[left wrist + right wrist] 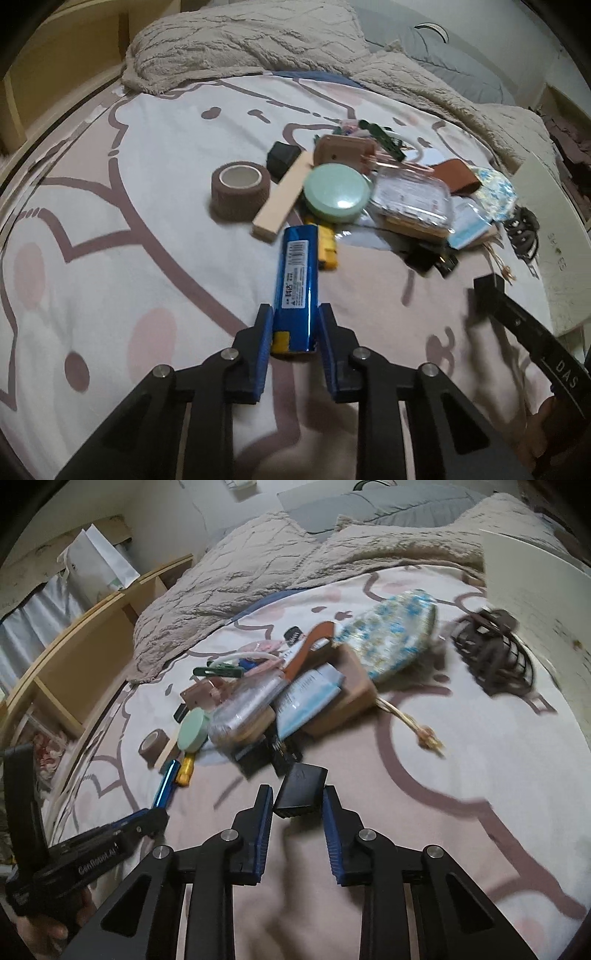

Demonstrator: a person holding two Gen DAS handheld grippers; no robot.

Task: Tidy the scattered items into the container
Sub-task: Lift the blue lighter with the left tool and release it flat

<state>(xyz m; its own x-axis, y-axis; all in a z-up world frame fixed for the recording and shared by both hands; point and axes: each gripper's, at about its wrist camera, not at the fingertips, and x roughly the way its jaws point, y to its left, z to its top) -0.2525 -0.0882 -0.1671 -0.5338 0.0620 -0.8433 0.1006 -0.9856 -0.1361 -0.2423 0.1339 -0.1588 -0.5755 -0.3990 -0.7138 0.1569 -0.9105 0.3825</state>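
My left gripper [294, 310] is shut on the near end of a blue foil-wrapped cylinder [297, 273], which points away towards the pile. In the right wrist view my right gripper [297, 792] is shut on a small black box [301, 788] just in front of the pile. The pile lies on the bed sheet: a brown tape roll [240, 188], a wooden block [284, 199], a green round case [336, 194], a yellow piece [327, 245], a clear packet [410, 201] and a floral pouch [391, 635]. A cream box [554, 236] stands at the right.
A black hair claw [495, 657] lies beside the cream box. A beige blanket [240, 40] and grey pillow [454, 66] are bunched at the far side of the bed. A wooden shelf [74, 657] runs along the left. A hand holds each gripper's handle.
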